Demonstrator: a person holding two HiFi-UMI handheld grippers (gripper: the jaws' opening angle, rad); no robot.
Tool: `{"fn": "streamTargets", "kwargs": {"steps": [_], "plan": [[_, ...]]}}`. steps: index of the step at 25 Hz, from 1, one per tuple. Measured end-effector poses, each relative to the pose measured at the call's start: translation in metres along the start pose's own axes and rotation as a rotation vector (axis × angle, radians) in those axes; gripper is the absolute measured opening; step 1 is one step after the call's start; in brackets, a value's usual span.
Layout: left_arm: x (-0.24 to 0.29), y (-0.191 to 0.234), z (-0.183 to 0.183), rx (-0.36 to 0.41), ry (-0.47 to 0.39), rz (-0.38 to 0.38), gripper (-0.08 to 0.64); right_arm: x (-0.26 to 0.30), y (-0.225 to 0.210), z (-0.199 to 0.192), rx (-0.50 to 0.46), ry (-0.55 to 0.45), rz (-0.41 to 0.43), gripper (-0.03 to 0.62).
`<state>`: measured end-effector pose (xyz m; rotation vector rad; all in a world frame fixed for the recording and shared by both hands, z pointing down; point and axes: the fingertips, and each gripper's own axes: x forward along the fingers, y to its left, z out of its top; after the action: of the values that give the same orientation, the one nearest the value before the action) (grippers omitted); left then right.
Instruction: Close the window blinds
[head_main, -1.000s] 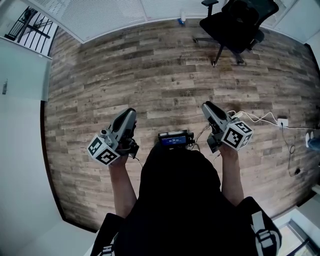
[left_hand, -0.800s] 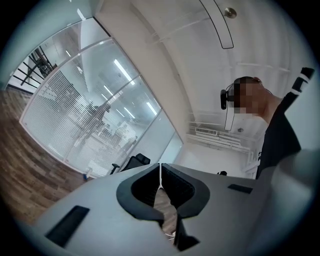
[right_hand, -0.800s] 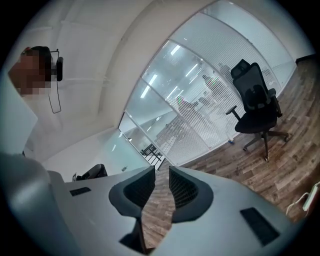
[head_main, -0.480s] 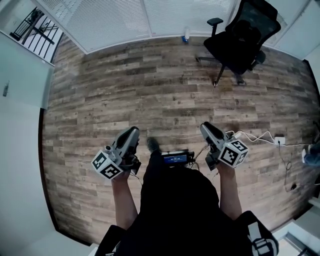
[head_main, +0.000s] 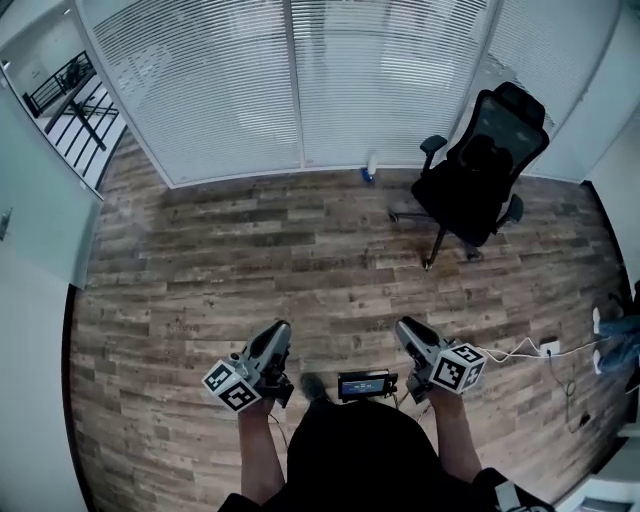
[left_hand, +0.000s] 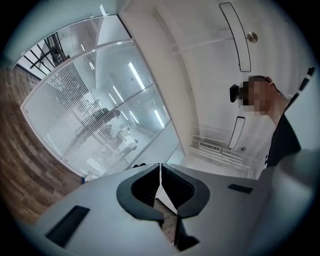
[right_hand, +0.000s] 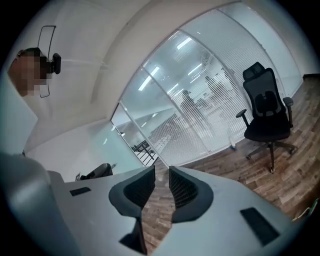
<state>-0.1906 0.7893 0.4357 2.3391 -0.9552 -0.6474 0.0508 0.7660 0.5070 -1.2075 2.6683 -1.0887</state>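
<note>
Compared with a second ago, the white slatted window blinds (head_main: 220, 90) are filling far more of the head view, and both claws are sitting lower in it. I am holding my left claw (head_main: 281, 331) clenched: in the left gripper view its tips are meeting, with nothing between them. My right claw (head_main: 404, 327) is standing slightly released. The right gripper view is showing a narrow gap between its jaws, with only the brown wood-plank floor (head_main: 250, 260) visible through it. Both claws are pointing toward the blinds and are well apart from them. The blinds are hanging down along the glass wall at the far edge of the floor. A black wheeled office chair (head_main: 478, 165) is standing near them on my right. A small white and blue object (head_main: 371, 168) is standing at the foot of the blinds, just left of the chair.
</note>
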Motion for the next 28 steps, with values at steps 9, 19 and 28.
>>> {"fn": "streamTargets", "kwargs": {"steps": [9,19,28], "plan": [[0.007,0.061,0.051,-0.06,-0.078,-0.046,0.015,0.047,0.003,0.016,-0.018,-0.014,-0.092,0.092],[0.036,0.105,0.066,-0.021,-0.029,0.029,0.015,0.12,-0.032,0.043,0.017,0.005,-0.042,0.092],[0.126,0.154,0.098,0.053,-0.002,0.143,0.015,0.192,-0.1,0.13,0.027,-0.006,0.049,0.092]]}}
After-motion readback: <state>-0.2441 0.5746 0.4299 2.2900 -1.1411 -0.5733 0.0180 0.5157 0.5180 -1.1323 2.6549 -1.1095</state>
